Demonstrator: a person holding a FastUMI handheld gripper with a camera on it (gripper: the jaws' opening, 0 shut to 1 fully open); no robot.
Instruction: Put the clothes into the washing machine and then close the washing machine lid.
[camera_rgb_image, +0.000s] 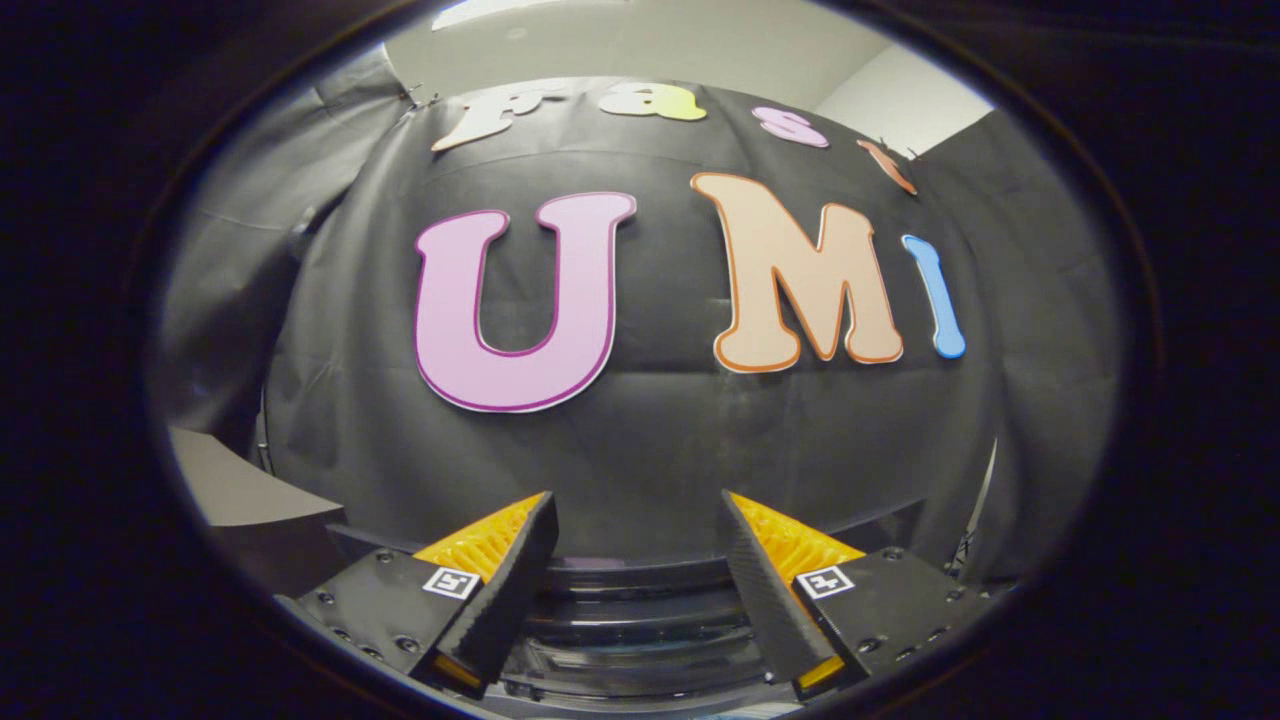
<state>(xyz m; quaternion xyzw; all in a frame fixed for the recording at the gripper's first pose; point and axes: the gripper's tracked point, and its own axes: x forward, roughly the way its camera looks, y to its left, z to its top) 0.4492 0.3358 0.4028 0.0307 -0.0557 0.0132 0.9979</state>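
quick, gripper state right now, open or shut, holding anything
gripper: open, fingers spread apart with nothing between them, above a dark ridged surface that may be the washing machine.

Dim overall; light falls from above the booth wall (640, 440), whose cloth bows with fisheye distortion; sharp focus, faint sheen below it

The tool (637, 510) points level at the booth's black cloth wall (640, 440), its fingers (520, 560) spread wide apart with nothing between them. Below and between the fingers lies a dark, glossy ridged surface (640, 620) — likely the washing machine's top, though too little shows to be sure. Pale room wall (880, 90) shows above the cloth.
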